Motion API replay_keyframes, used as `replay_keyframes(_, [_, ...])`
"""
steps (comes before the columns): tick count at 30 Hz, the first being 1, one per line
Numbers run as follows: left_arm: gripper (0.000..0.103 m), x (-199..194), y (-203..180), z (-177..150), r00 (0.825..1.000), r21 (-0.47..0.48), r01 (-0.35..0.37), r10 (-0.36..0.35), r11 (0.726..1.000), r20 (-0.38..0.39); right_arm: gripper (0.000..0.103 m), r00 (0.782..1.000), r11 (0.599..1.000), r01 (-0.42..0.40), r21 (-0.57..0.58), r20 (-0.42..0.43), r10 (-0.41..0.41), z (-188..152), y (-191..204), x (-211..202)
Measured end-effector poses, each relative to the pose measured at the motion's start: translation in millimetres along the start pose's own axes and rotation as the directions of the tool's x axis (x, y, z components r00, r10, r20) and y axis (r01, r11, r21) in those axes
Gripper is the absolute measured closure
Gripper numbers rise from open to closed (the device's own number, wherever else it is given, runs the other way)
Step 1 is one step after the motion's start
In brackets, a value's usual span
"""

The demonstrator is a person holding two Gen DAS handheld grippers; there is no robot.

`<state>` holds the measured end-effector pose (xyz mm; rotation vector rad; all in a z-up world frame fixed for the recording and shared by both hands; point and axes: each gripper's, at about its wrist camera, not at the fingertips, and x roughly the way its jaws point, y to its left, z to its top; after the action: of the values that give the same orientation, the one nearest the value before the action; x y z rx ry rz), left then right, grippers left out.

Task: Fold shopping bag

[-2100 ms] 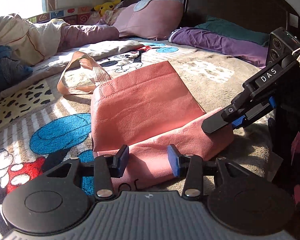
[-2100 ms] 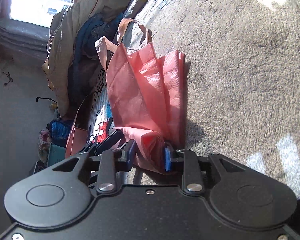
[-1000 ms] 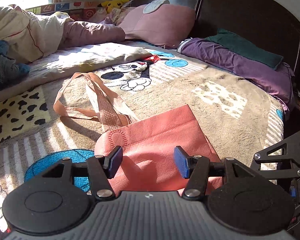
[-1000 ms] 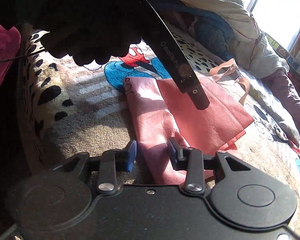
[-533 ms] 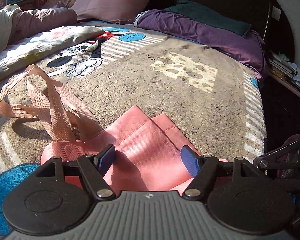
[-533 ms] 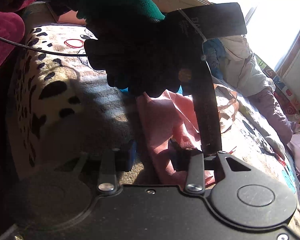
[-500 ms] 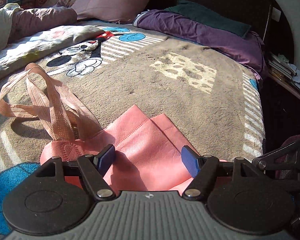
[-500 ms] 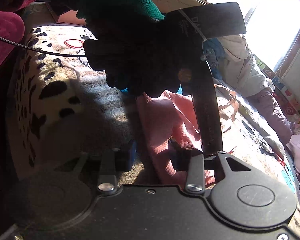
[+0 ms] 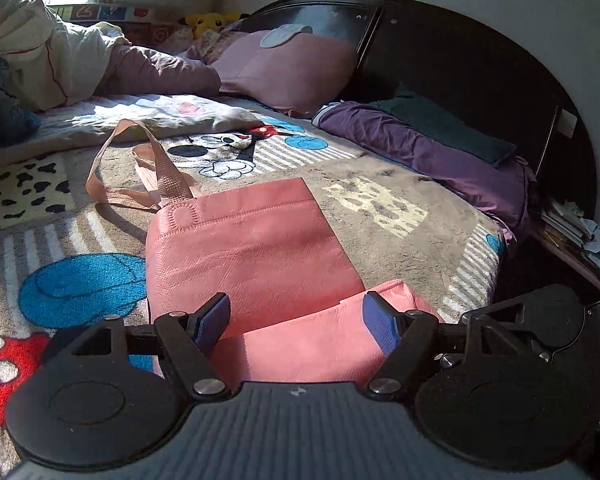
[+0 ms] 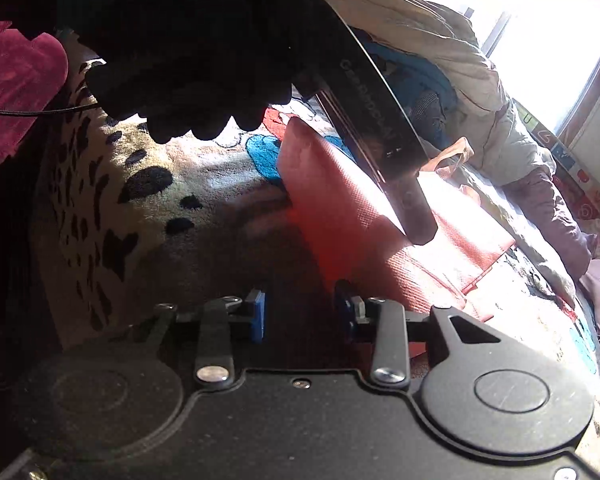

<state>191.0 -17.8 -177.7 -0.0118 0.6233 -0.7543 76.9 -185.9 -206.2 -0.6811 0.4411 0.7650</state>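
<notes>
Bag: your pink shopping bag [image 9: 244,248] lies flat on the bed [image 9: 380,208] beside the blue cartoon patch, its bottom end turned up over the body as a first fold.
Handles: the handles [image 9: 140,176] trail beyond the bag's far edge, clear of the fold.
Left gripper [image 9: 296,320]: fingers apart over the folded flap, gripping nothing, probably so the crease can settle.
Right gripper [image 10: 300,314]: fingers apart at the bag's near corner, empty.
</notes>
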Motion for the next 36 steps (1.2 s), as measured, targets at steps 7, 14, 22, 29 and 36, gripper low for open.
replay_keyframes(7, [0.030,-38.7,-27.6,-15.0,0.991,0.160,0.101,-0.086,0.982,-0.099,0.056,0.995,0.995,-0.075,0.066,-0.066,0.079,-26.2,7.5,-40.2])
replay_keyframes(14, [0.030,-61.5,-43.8,-46.9,0.975,0.216,0.157,-0.116,0.964,-0.191,0.055,0.967,0.874,-0.231,0.427,-0.001,0.256,-40.6,-52.8,-59.8])
replay_keyframes(22, [0.030,-52.7,-54.7,-56.6,0.968,0.272,0.164,-0.103,0.948,-0.227,0.048,0.947,0.321,-0.320,0.891,0.312,0.078,-84.5,-144.8,-34.6])
replay_keyframes(29, [0.030,-42.3,-58.1,-62.7,0.955,0.358,0.176,-0.071,0.917,-0.287,0.055,0.974,0.354,-0.212,0.911,0.227,0.001,-50.0,-155.3,12.8])
replay_keyframes(36, [0.030,-47.9,-43.7,-57.6,0.941,0.346,0.225,-0.111,0.911,-0.321,0.085,0.998,0.394,-0.049,0.918,0.030,0.053,-70.1,-131.2,26.9])
